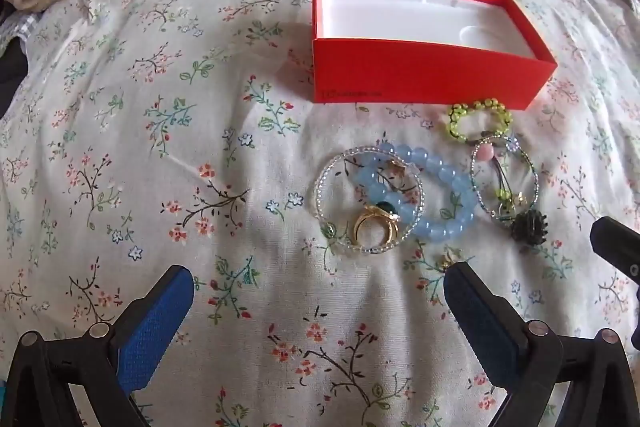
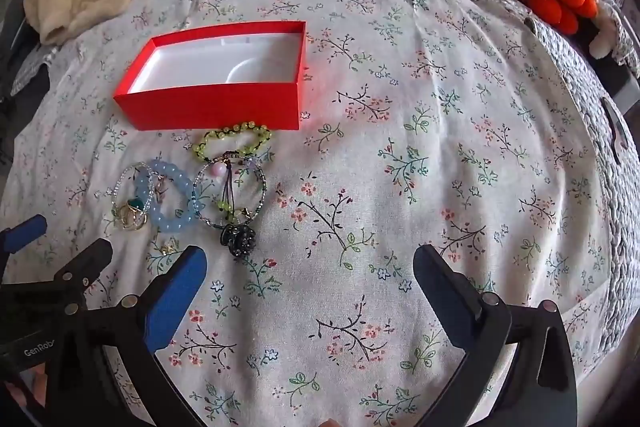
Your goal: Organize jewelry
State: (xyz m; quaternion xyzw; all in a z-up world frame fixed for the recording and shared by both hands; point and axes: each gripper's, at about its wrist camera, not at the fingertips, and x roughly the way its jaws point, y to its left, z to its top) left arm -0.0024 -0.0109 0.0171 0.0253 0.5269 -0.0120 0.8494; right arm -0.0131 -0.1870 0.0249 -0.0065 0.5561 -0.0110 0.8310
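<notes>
Both of my grippers hang spread wide with nothing between their pads: my left gripper (image 1: 318, 297) just short of the jewelry, my right gripper (image 2: 310, 277) over bare floral bedsheet (image 2: 440, 147). Heaped on the bed just in front of the open red box (image 1: 420, 75) lie a blue bead bracelet (image 1: 436, 187), a gold ring (image 1: 376, 225), a yellow-green bead bracelet (image 1: 480, 119) and a dark beaded ball (image 1: 530, 227)

Open red box (image 1: 424, 77), white inside, nothing in it yet – bead bracelets (image 1: 432, 195) and gold ring (image 1: 374, 227) jumbled just in front.
</notes>
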